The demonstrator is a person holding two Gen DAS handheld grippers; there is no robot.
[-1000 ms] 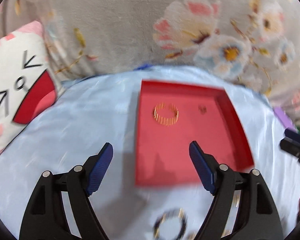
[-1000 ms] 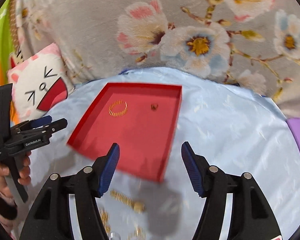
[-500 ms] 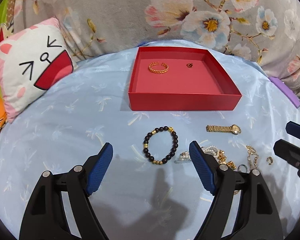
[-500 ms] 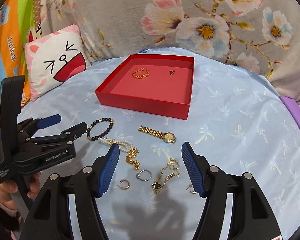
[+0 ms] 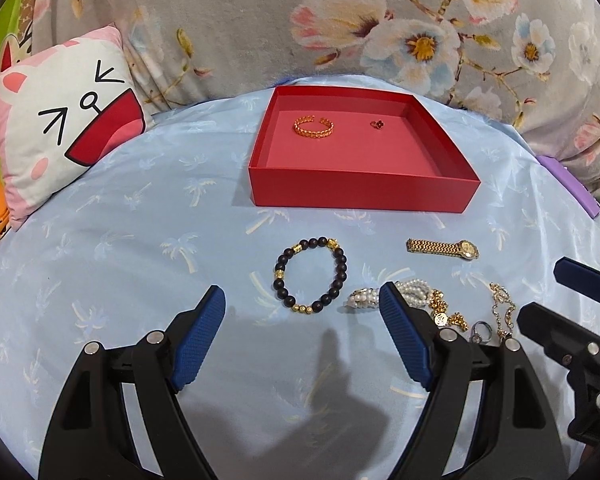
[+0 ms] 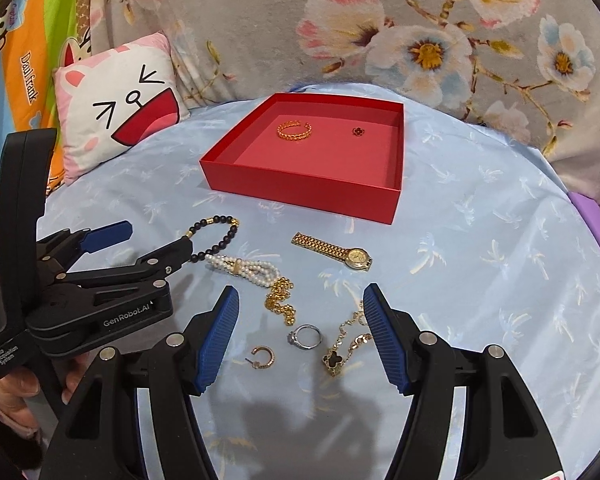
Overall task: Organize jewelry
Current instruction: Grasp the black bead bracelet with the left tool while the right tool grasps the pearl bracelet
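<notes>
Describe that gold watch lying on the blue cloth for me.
The gold wristwatch lies flat and unclasped on the pale blue palm-print cloth, in front of the red box. Its ridged metal link band stretches out straight to one side of a small round, gold-toned dial. Nothing touches it; the pearl bracelet lies apart, nearby.

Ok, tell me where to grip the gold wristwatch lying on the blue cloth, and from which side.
Grip the gold wristwatch across its straight link band, probably from above with the jaws straddling the narrow width. It lies flat and apart from the tangled pieces; the round dial end looks bulkier and likelier to slip.
</notes>
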